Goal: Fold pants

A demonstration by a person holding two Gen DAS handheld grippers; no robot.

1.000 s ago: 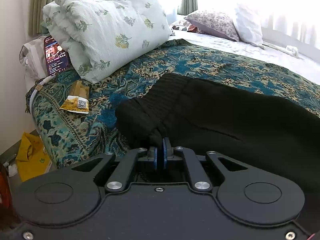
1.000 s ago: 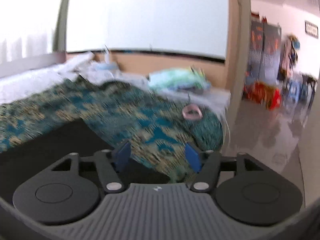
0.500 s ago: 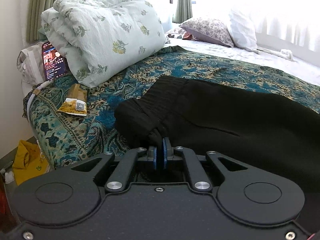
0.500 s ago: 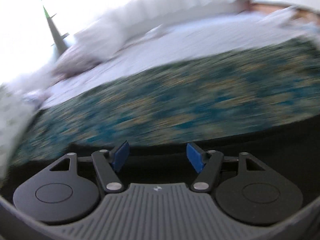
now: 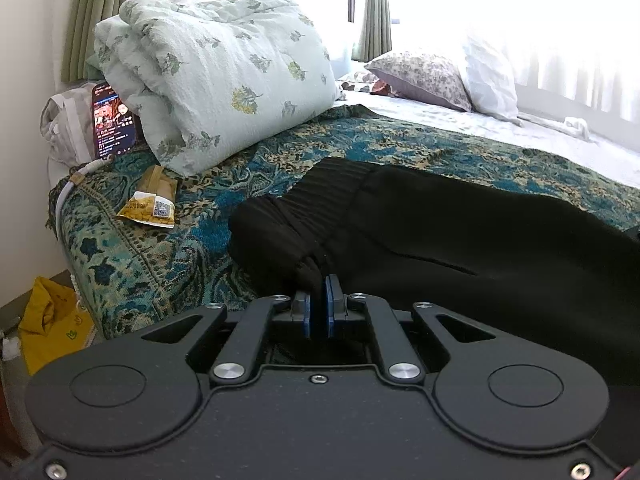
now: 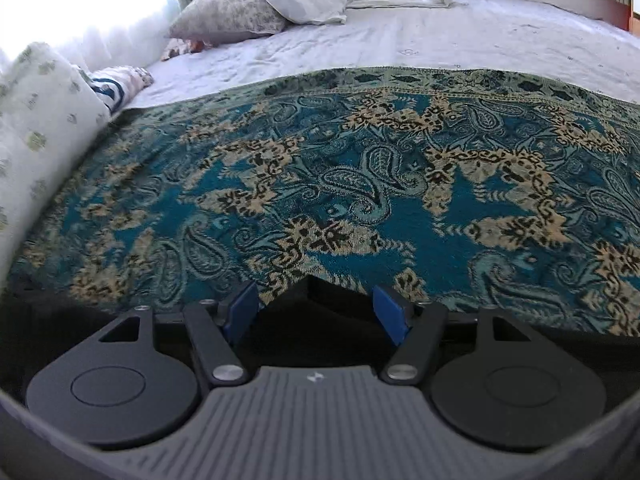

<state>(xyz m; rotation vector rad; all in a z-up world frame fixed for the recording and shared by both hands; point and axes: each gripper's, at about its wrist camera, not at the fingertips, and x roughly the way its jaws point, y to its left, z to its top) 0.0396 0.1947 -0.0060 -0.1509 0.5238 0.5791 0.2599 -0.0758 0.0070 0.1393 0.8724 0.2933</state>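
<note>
**On the bedspread's near edge, waistband pinched**

Along the near edge of the teal paisley bedspread [image 5: 168, 264] lie the black pants [image 5: 460, 236], spread sideways across the bed, their ribbed waistband [image 5: 328, 192] toward the left end and the legs running off to the right. The left gripper [image 5: 318, 300] sits at that near edge with its blue pads [image 5: 306, 312] pressed close on a bunched fold of the waistband cloth, which bulges up just beyond the tips.

Over the far edge of the pants, the right gripper [image 6: 316, 308] hovers with its blue pads [image 6: 240, 310] spread wide, and a pointed flap of black fabric [image 6: 310, 304] shows between them without either pad closing on it. Whether the pads touch the cloth cannot be told. Beyond them the bedspread fills the right wrist view up to a pale sheet [image 6: 440, 36].

Toward the left corner of the bedspread a yellow-brown snack packet [image 5: 150, 202] lies flat, well apart from the waistband. Behind it a folded floral quilt [image 5: 216, 84] rests on the bedspread's far left part, with a lit phone [image 5: 112, 120] propped against its left side. Two pillows [image 5: 428, 78] lean at the far edge of the bed, by the bright window. A yellow bag [image 5: 48, 320] sits on the floor below the left corner.
</note>
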